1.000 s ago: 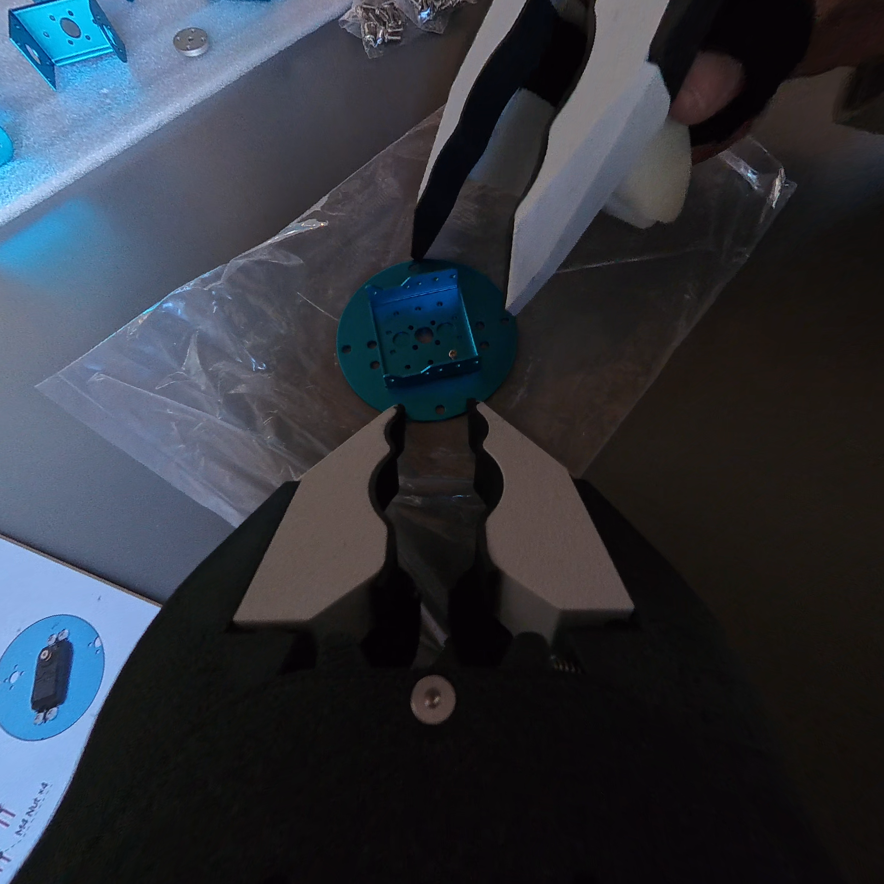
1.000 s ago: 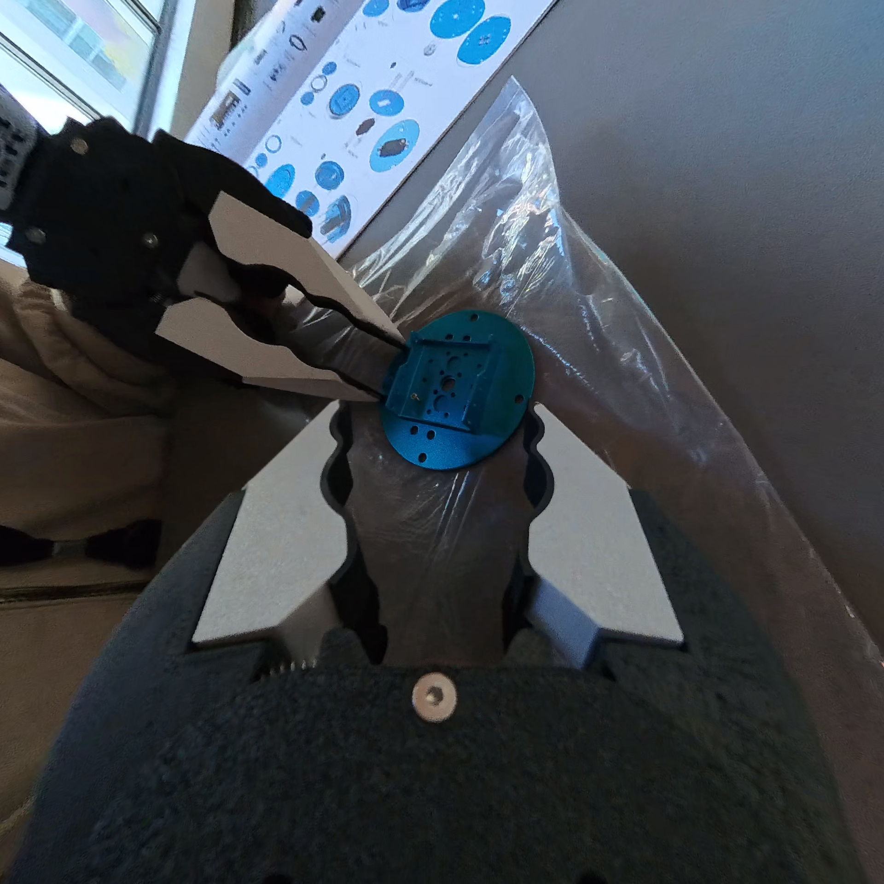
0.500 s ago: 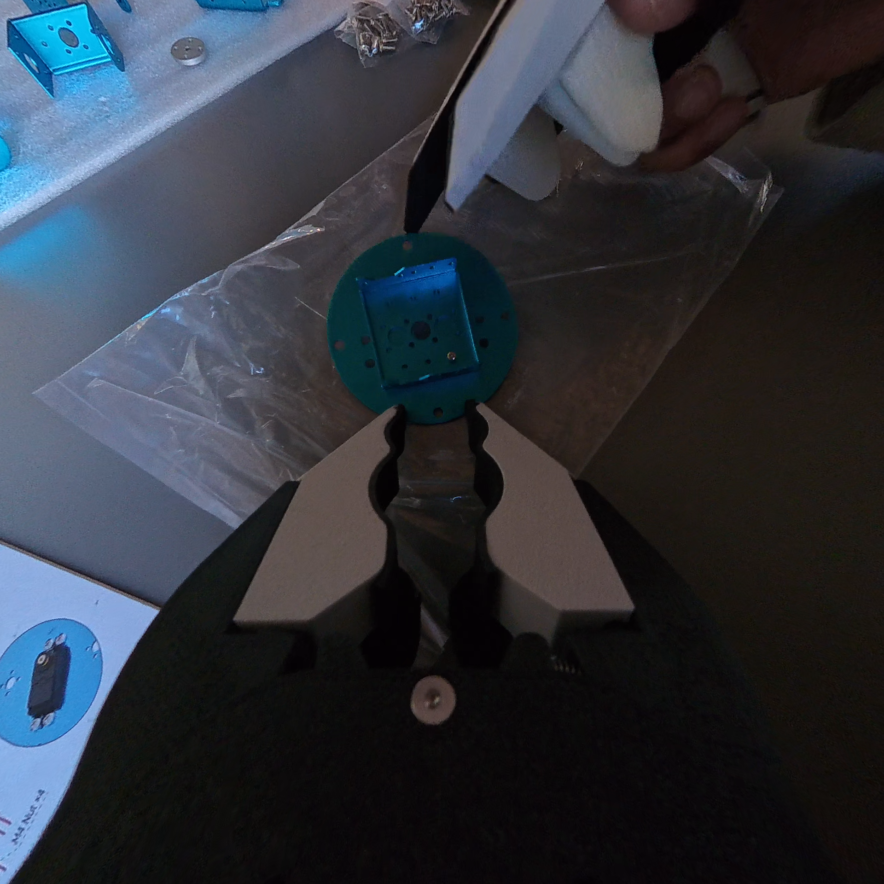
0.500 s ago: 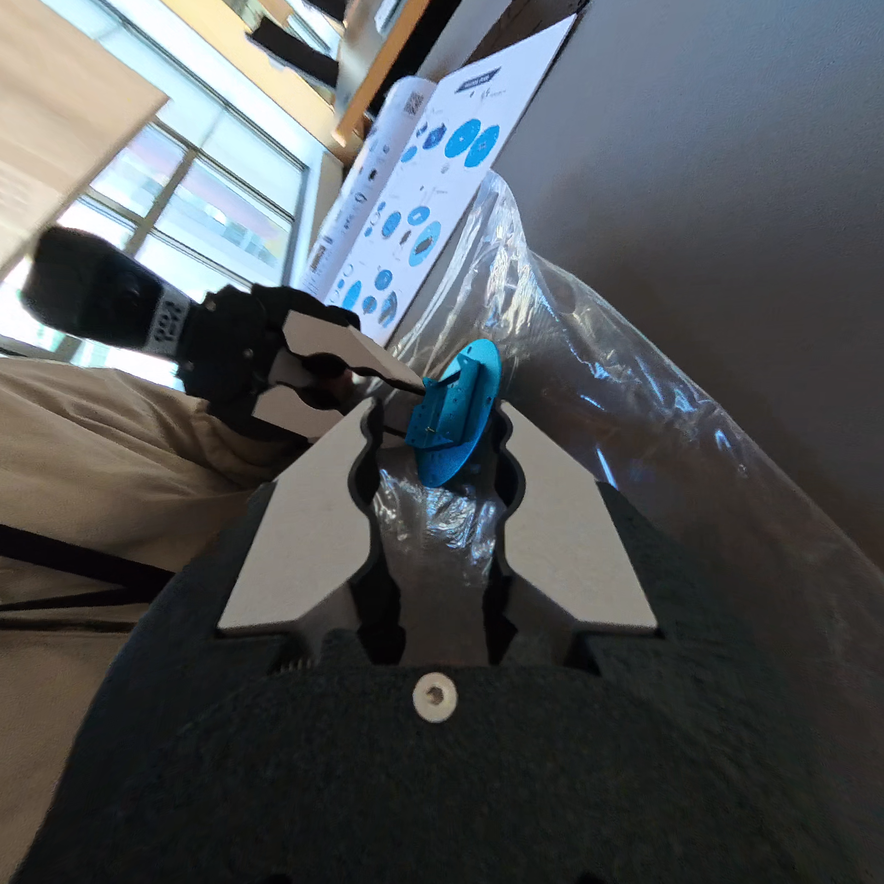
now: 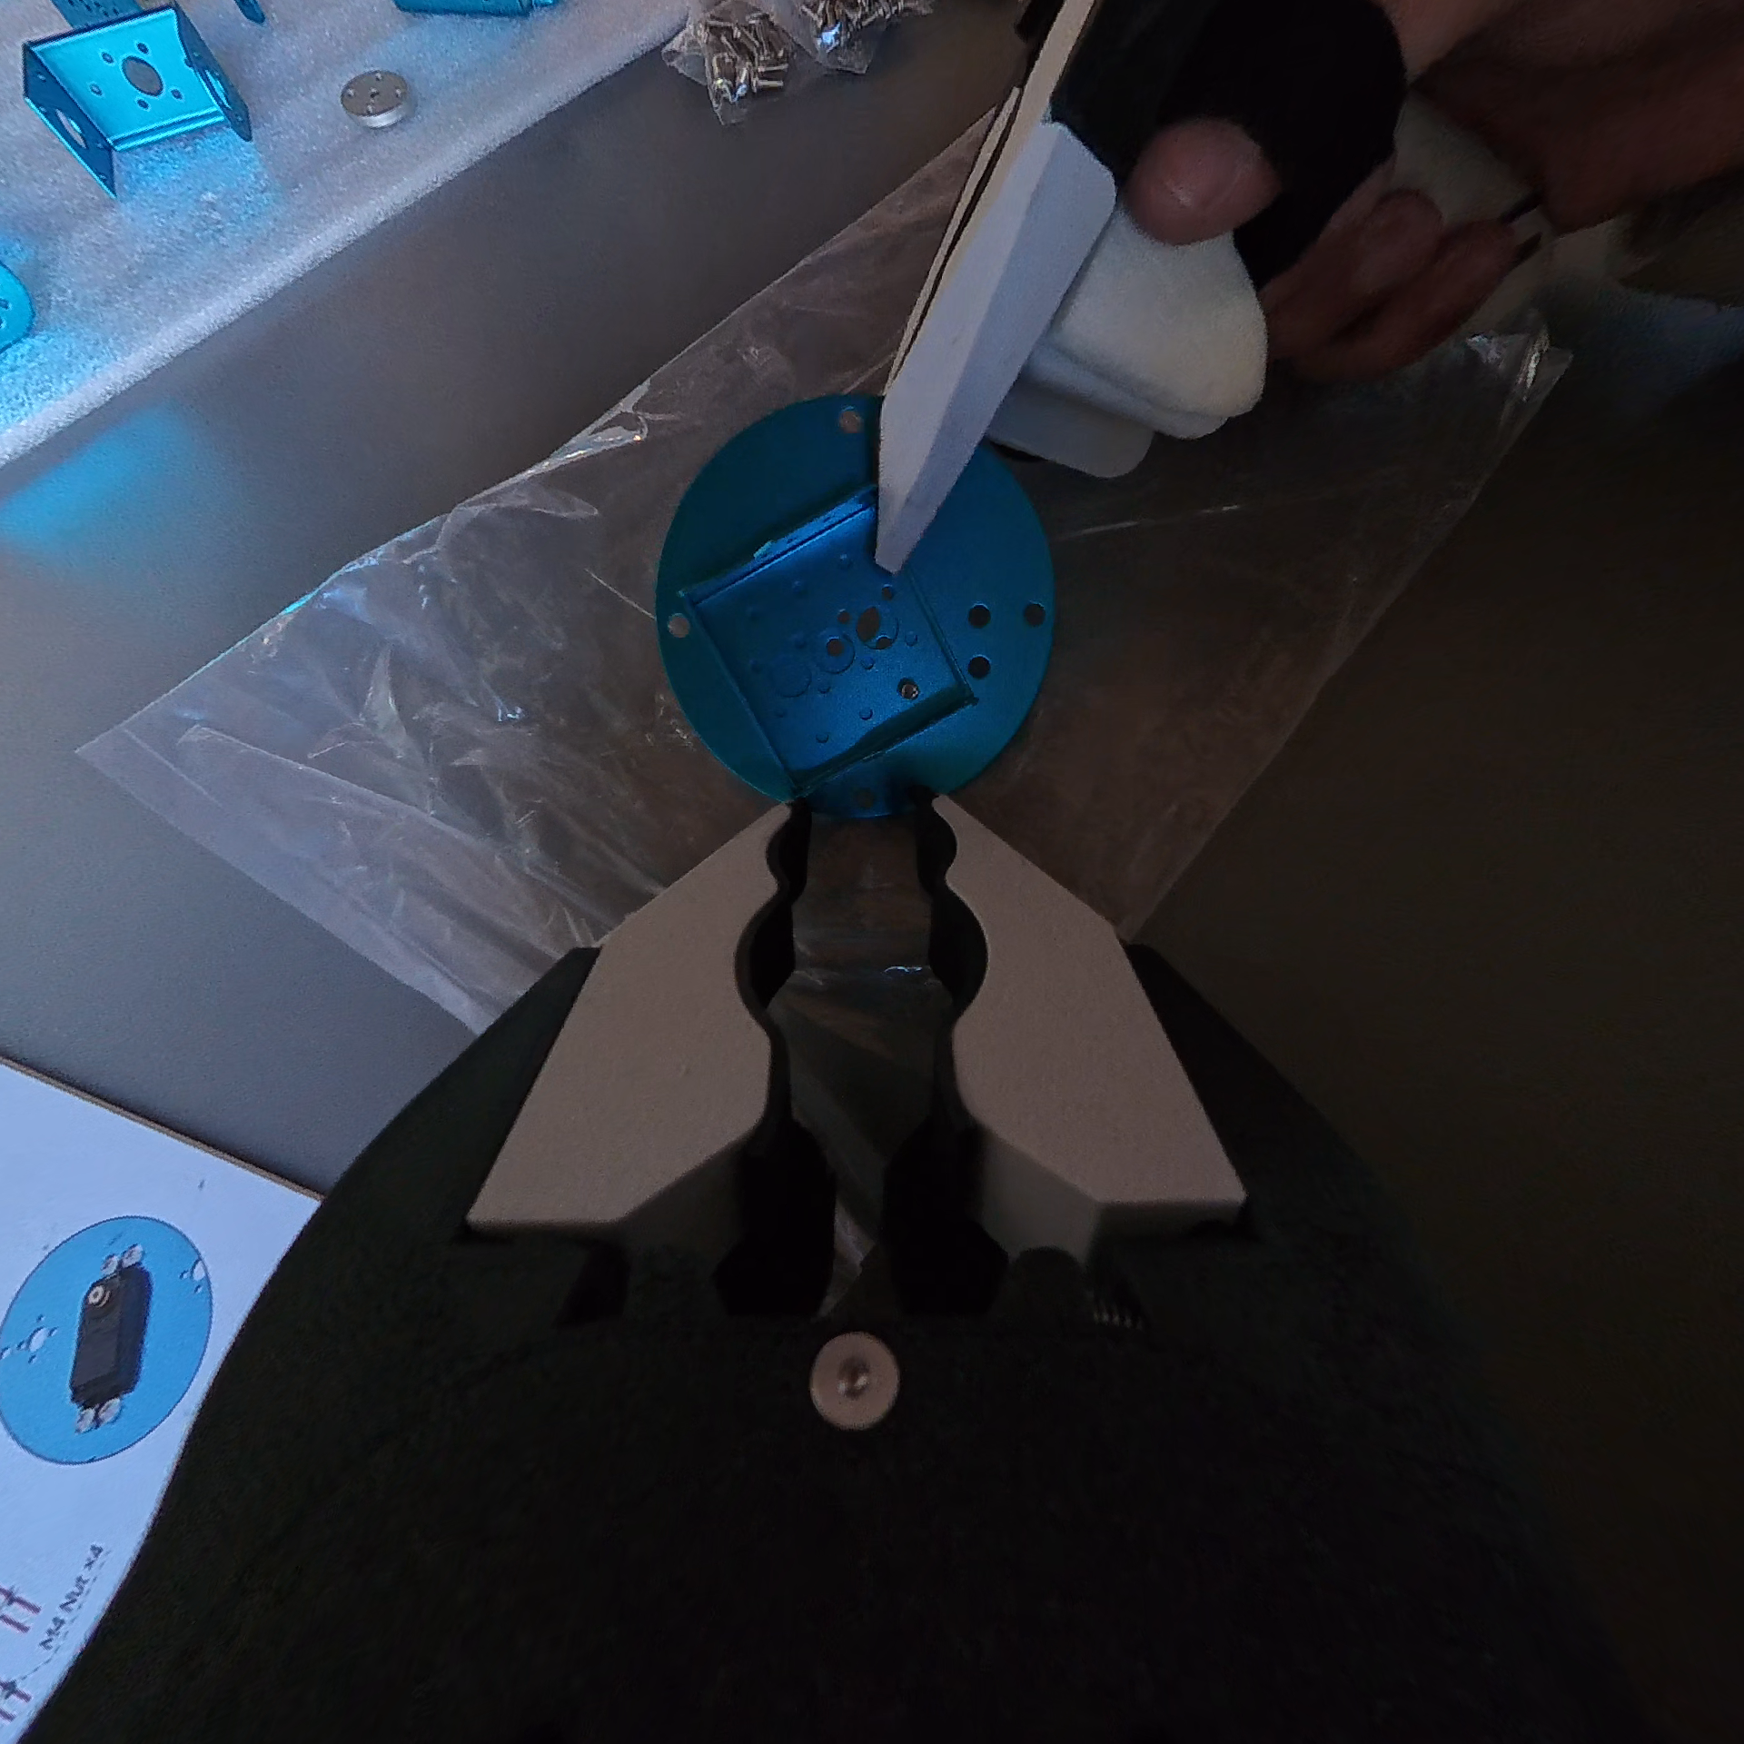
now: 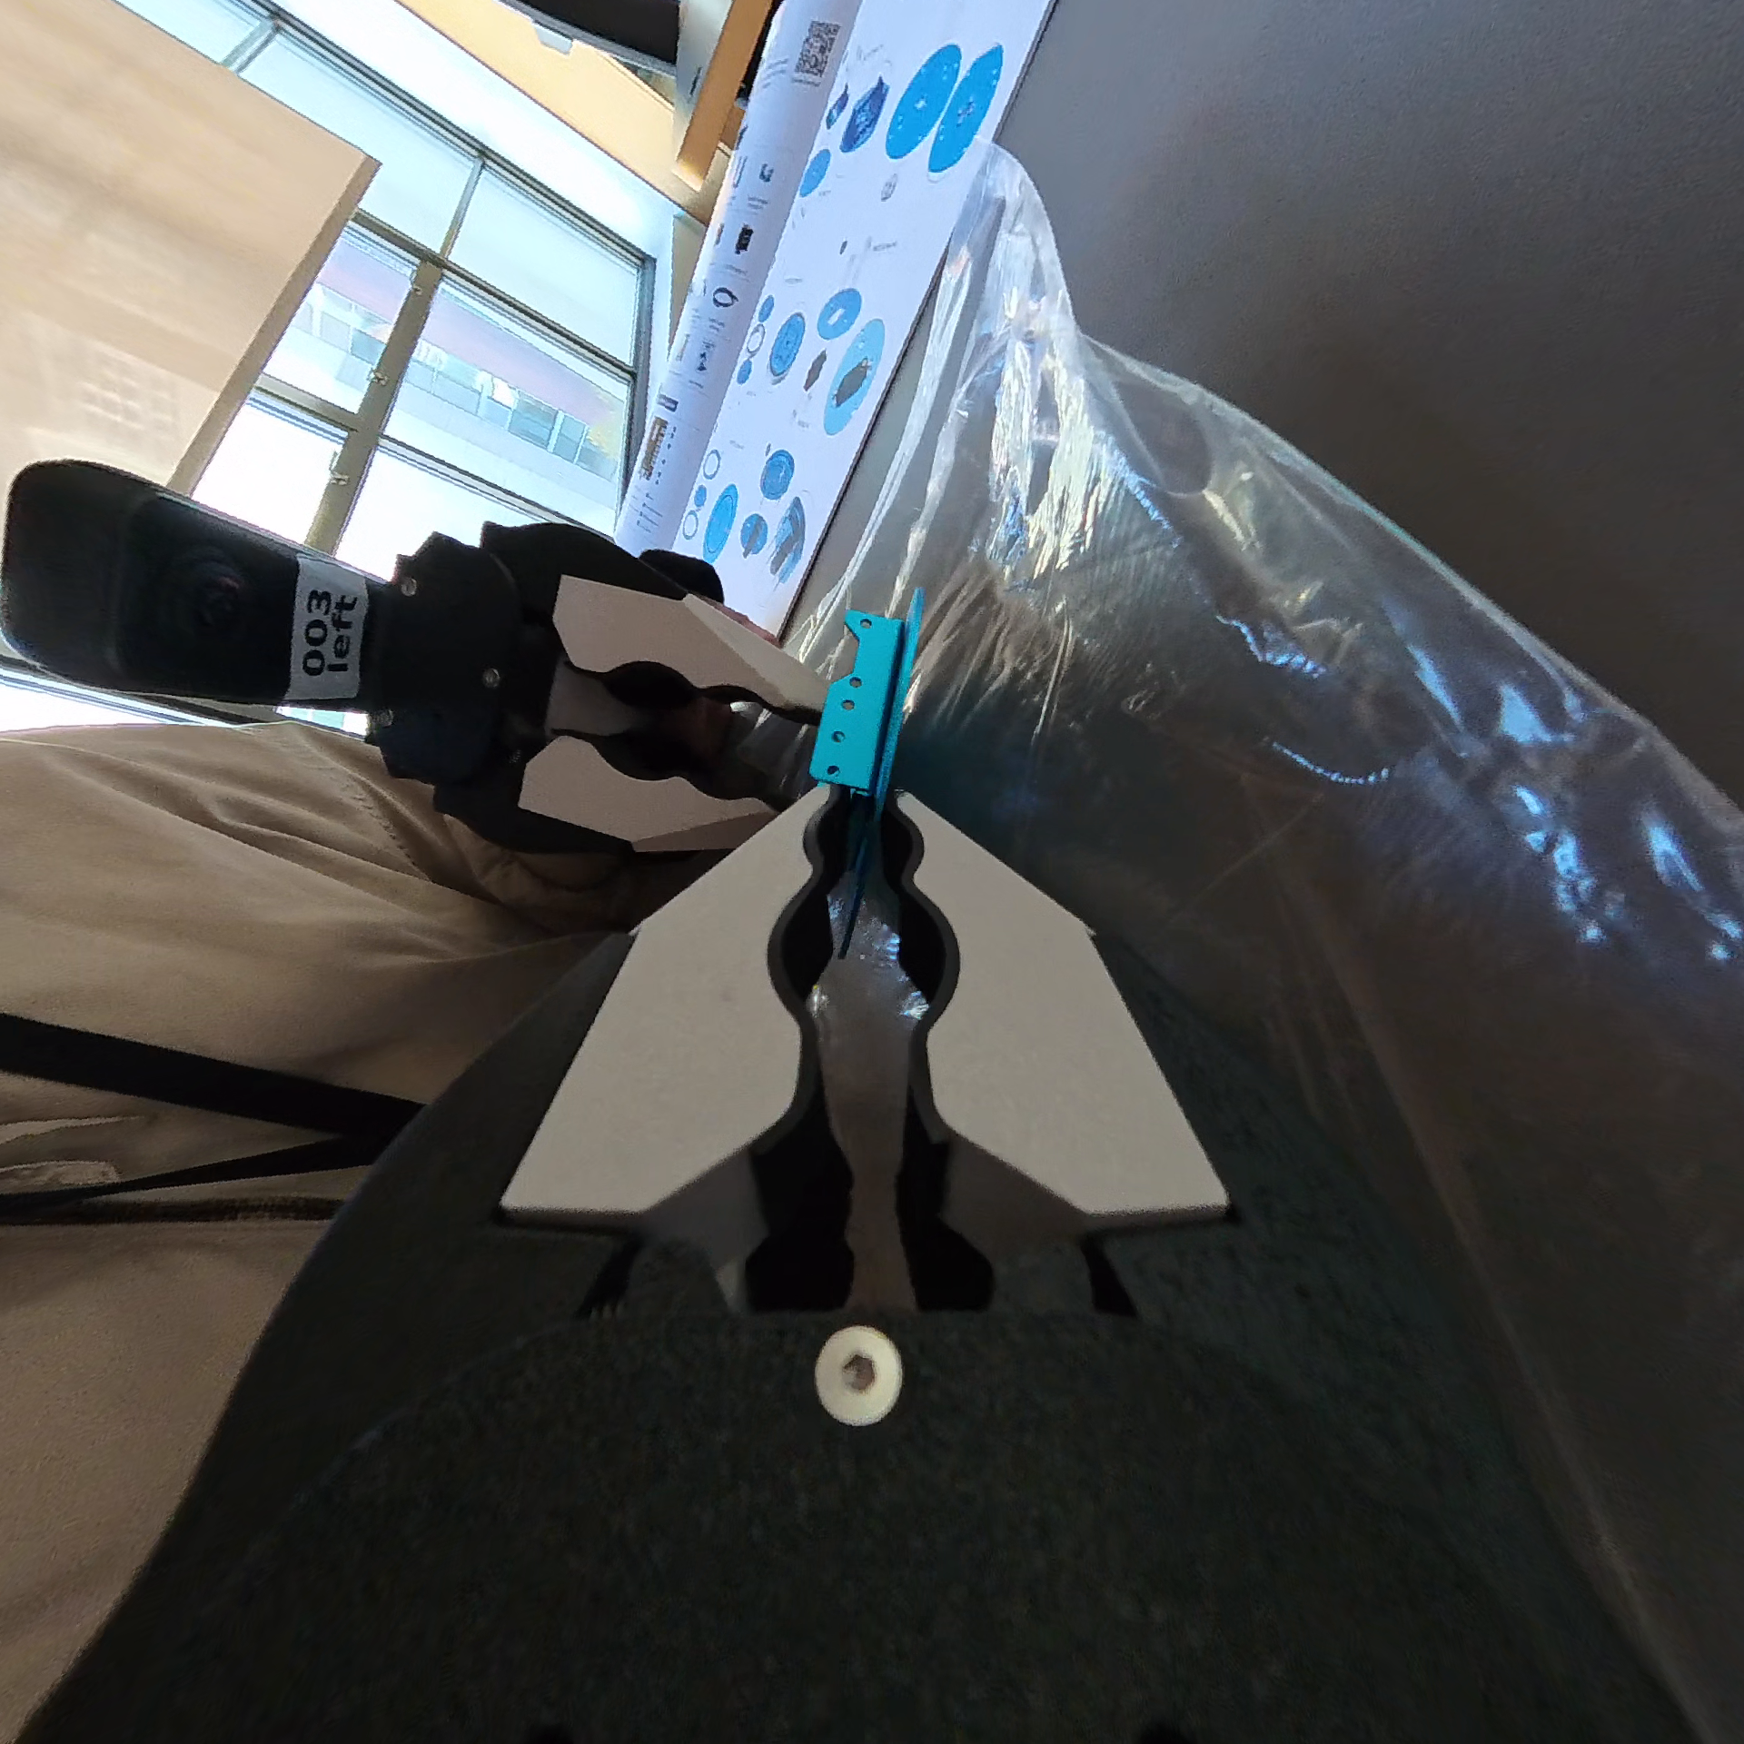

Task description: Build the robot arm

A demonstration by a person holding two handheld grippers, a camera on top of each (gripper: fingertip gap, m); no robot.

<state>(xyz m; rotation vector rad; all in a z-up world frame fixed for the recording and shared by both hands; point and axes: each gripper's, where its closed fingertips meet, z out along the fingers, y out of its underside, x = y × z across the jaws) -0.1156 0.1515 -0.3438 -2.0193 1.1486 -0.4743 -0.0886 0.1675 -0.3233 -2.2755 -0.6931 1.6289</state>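
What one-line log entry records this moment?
left gripper: open, tips at blue disc | right gripper: shut on disc rim | blue bracket: on disc | plastic bag: beneath

We see a dark grey table top [image 5: 1472, 849] that takes most of the left wrist view, dim on its right side and lit paler toward the far left. At its far left edge lies a pale, grainy foam sheet [image 5: 283, 217], brightly lit with a blue cast. In the right wrist view, tall windows [image 6: 453, 377] with dark metal frames let in strong daylight, and buildings show through the glass. Beside the windows stands a tan wall panel [image 6: 142, 236], and an orange-brown beam [image 6: 604, 113] runs above them.
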